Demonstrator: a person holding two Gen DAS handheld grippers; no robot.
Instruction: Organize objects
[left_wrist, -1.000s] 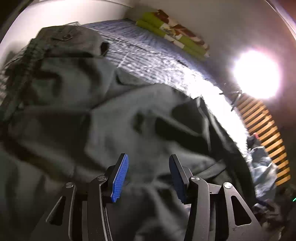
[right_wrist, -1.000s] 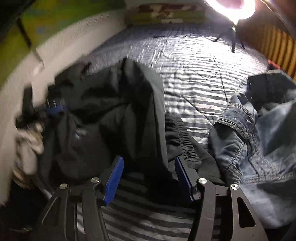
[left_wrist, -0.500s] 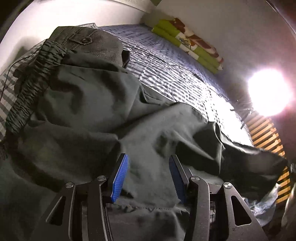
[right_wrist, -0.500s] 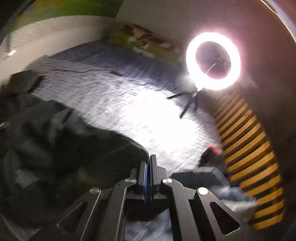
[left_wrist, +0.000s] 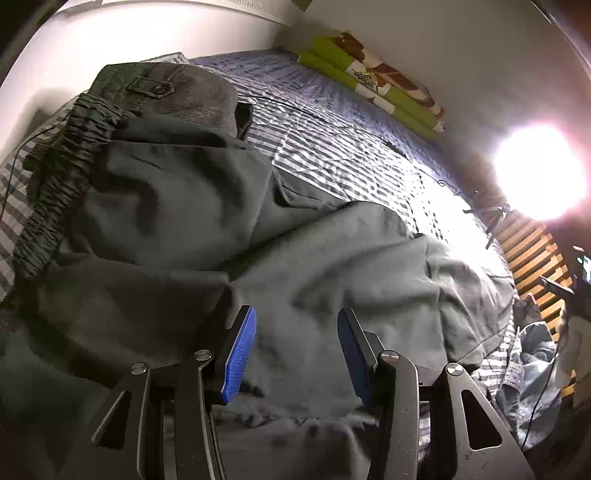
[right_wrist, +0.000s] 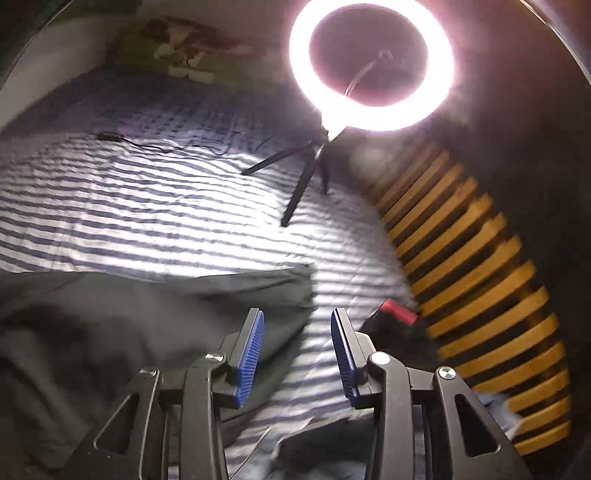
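Note:
Dark green trousers lie spread across the striped bedcover, their elastic waistband at the left. My left gripper hovers low over the cloth near its hem, blue pads apart and pressing on nothing. In the right wrist view one trouser leg lies stretched out flat, and its end reaches just left of my right gripper. That gripper's jaws are opening, with only striped bedcover showing between them.
A lit ring light on a small tripod stands on the bed ahead. Yellow wooden slats run along the right edge, with a red-and-black item beside them. Blue jeans lie at the right, a grey garment and folded blanket farther back.
My right gripper swung right from the clothes heap, shut, drew the trouser leg out across the bed, and now stands apart again off the cloth. The left gripper only shifted slightly.

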